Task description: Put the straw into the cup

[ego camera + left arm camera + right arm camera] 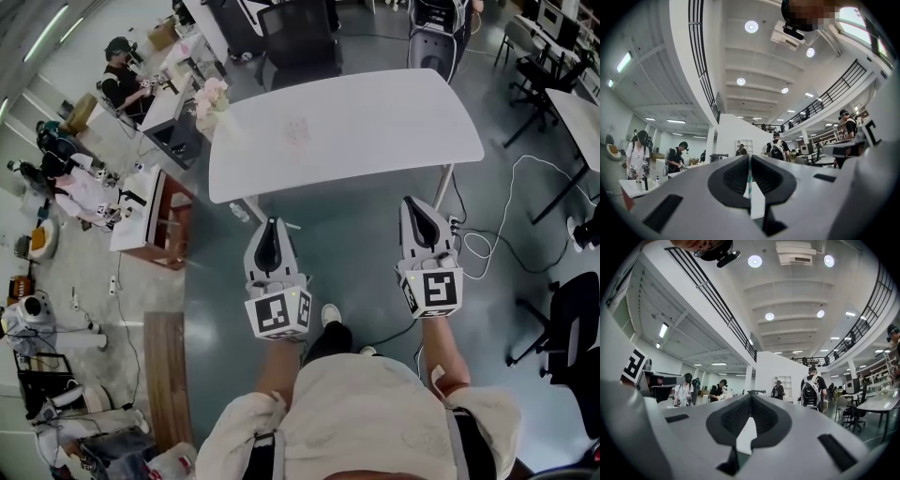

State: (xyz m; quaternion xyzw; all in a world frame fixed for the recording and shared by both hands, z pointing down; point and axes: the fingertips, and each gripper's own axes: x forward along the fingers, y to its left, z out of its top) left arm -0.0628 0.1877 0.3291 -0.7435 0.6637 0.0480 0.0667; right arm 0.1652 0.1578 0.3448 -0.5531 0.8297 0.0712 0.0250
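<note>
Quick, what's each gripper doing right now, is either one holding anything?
Left gripper: closed on a thin striped straw.
Right gripper: closed, empty.

Open lab hall: white table [347,127], office chairs [300,37], mezzanine railing [717,301] overhead.

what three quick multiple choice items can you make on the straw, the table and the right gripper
1. Where is the straw?
A. on a chair
B. between the left gripper's jaws
C. on the floor

2. What colour is the table top?
A. white
B. black
C. red

3. How do the right gripper's jaws stand?
A. wide apart
B. together, nothing between them
C. shut on a cup

Answers:
1 B, the left gripper view shows a thin striped straw pinched between its jaws.
2 A, the head view shows a white top.
3 B, the right gripper view shows the jaws meeting with nothing held.
</note>
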